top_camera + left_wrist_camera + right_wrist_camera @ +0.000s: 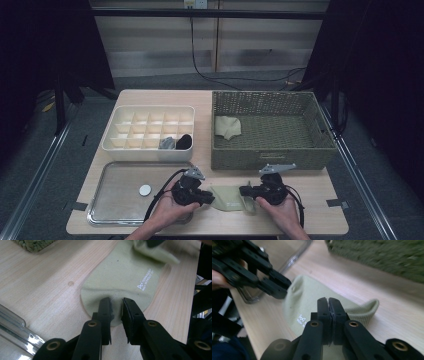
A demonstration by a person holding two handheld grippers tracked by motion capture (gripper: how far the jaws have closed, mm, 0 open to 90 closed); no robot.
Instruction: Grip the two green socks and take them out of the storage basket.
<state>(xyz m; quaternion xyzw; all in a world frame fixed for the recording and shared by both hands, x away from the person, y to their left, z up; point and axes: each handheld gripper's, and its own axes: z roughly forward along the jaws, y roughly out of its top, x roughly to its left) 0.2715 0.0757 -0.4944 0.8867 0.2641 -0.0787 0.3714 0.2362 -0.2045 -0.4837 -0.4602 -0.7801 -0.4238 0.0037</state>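
A pale green sock (227, 199) lies flat on the wooden table between my two grippers, with small white lettering on it (146, 282). My left gripper (116, 305) comes from the left (207, 196); its jaws pinch a puckered fold of the sock's toe (115, 296). My right gripper (328, 301) is at the sock's cuff end (244, 190). Its pads are pressed flat together just over the sock (304, 297), and I see no fabric between them. The ribbed cuff (367, 307) curls up beside the right gripper. In the right gripper view the left gripper (278, 290) sits at the sock's far end.
A woven basket (265, 160) at the back right holds another pale sock (227, 126). A white compartment box (150, 151) at the back left holds a grey bundle (166, 143) and a black one (183, 141). A clear tray (115, 210) with a white disc (145, 190) lies front left.
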